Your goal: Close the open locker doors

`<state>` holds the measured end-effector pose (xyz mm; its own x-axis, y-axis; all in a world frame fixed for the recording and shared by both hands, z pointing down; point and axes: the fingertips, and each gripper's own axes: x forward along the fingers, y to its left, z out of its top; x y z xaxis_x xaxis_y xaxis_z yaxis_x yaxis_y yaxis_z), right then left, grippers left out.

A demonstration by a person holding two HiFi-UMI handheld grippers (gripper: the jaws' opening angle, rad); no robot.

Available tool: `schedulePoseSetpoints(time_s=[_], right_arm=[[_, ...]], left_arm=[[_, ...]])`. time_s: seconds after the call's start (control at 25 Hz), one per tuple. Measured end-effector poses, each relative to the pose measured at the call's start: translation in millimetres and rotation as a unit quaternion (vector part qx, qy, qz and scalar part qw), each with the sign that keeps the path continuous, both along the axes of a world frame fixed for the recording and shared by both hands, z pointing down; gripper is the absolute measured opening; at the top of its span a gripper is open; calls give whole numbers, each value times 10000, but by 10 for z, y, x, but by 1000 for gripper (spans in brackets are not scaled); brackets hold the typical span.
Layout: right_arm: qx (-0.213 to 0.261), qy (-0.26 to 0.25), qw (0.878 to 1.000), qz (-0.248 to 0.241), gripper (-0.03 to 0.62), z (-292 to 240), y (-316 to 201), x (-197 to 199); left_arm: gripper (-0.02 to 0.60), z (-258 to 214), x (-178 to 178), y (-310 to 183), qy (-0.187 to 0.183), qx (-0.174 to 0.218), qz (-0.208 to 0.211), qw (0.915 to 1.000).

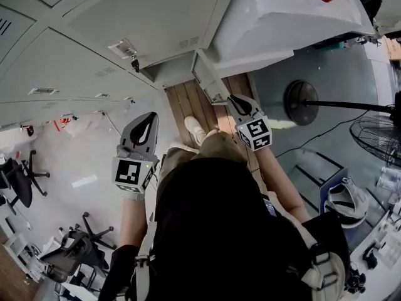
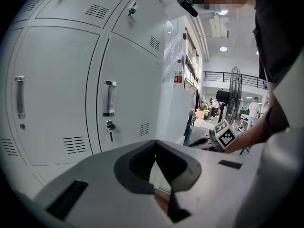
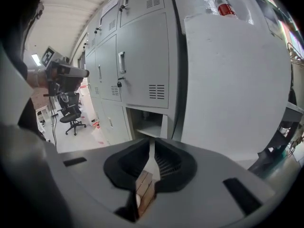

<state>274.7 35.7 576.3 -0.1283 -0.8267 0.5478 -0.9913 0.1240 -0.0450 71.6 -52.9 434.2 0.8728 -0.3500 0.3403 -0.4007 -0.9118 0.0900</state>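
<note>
Grippers, nearest the camera: how do they stand?
— The left gripper (image 2: 156, 147) has its fingers (image 2: 135, 164) clenched, tip against tip, with nothing between them. It is held up on the left, facing closed doors.

And the right gripper (image 3: 152, 148)?
— Clenched too, and empty. In the head view it reaches forward and down on the right. Its tips are right at the lower edge of the open locker door (image 1: 208, 75); whether they touch it I cannot tell.

Where exactly is that door?
— Low down, in the bottom row at the right end of the lockers (image 2: 130, 80). It stands swung out over a strip of wooden floor (image 1: 185, 102), just beyond the person's white shoe (image 1: 195, 130). The right gripper view looks along its thin edge, with the open compartment (image 3: 142, 122) to its left.

What lies beside it?
— To its right is a tall white cabinet (image 3: 232, 89), just beside the lockers, with a red-labelled bottle (image 3: 222, 4) on top.

The other doors?
— Those in view are shut. One, in the left gripper view, has a key (image 2: 110, 126) in its lock under an upright handle (image 2: 109, 98).

Farther off?
— A standing fan (image 1: 376, 137) on the far right, and office chairs (image 1: 75, 249) at the far left.
</note>
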Motion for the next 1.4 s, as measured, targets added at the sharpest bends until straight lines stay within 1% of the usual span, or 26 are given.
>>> schedulePoseSetpoints(time_s=[0.12,0.16,0.24,0.28,0.32,0.48,0.6,0.8,1.16,1.4], right_arm=[[-130,9,9999,78,25,136,62,55],[-174,-3,9998,109,34,180,77,74],[-288,-36,9995,158,91,278,100,102],[-350,-45,9992,170,112,327,107,112],[-403,-48,9990,177,120,372,111,120],[-576,-77,9981,206,127,522,128,133],[-704,-101,9973,185,127,618,141,105],[-785,-118,9968,95,133,652,131,37],[-854,-198,9957,-305,133,671,36,-267],[-878,-270,9933,-708,133,650,-39,-533]], left_arm=[[9,14,41,25,-50,-17,55,10000],[9,21,55,32,-56,-13,80,10000],[9,40,71,39,-94,-39,102,9999],[9,49,75,39,-113,-56,102,9999],[9,56,76,41,-125,-67,101,9998],[9,66,79,63,-153,-28,142,9998],[9,93,53,69,-189,-76,120,9997],[9,82,9,69,-146,-57,57,9999],[9,109,-187,115,-151,-110,-116,9998],[9,115,-399,149,-168,-133,-387,9990]])
